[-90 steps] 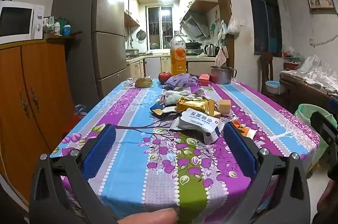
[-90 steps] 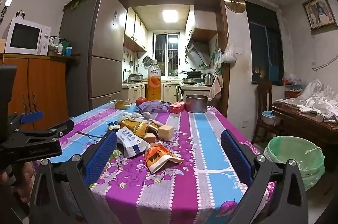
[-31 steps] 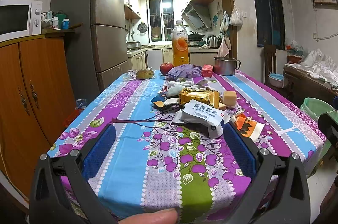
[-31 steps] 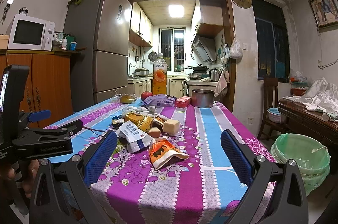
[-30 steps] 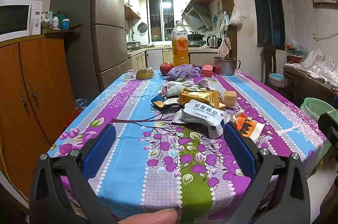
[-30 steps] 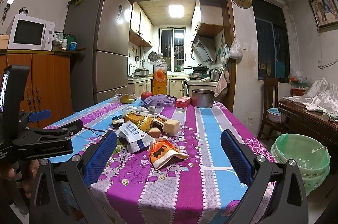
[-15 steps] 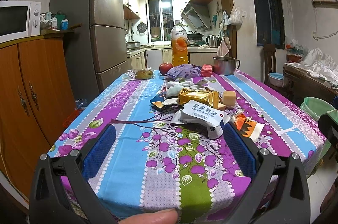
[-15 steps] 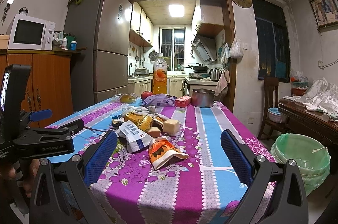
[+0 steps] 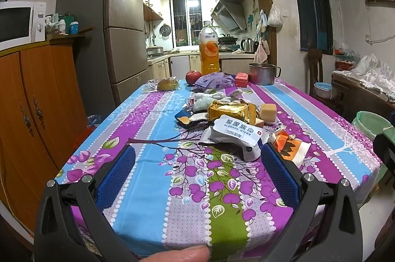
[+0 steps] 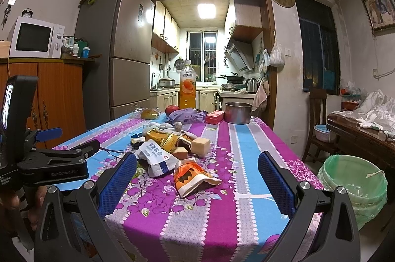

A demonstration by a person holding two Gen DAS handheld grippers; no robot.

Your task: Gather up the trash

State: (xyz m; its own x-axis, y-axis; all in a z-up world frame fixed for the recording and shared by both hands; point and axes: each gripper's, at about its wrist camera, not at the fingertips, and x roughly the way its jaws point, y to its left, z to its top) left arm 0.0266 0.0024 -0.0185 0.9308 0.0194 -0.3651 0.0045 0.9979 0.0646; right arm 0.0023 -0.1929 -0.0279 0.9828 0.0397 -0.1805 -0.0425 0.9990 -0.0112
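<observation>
A heap of wrappers lies mid-table: a white alcohol-wipes pack [image 9: 235, 136] [image 10: 155, 155], an orange snack wrapper [image 9: 290, 147] [image 10: 191, 176] and a gold foil pack [image 9: 230, 111] [image 10: 161, 138]. A green-lined trash bin [image 10: 353, 184] [image 9: 370, 122] stands on the floor right of the table. My left gripper [image 9: 196, 168] is open and empty above the table's near edge, short of the wipes pack. My right gripper [image 10: 197, 174] is open and empty, framing the orange wrapper from the near edge.
The table wears a purple and blue floral cloth [image 9: 153, 163]. At its far end stand an orange juice bottle [image 9: 209, 53], an apple [image 9: 193, 76], a red box [image 9: 241, 79] and a steel pot [image 9: 263, 73]. A wooden cabinet [image 9: 37, 113] stands left, a sideboard [image 10: 365, 136] right.
Both grippers have drifted only slightly, and both stay open. Nothing on the table has moved.
</observation>
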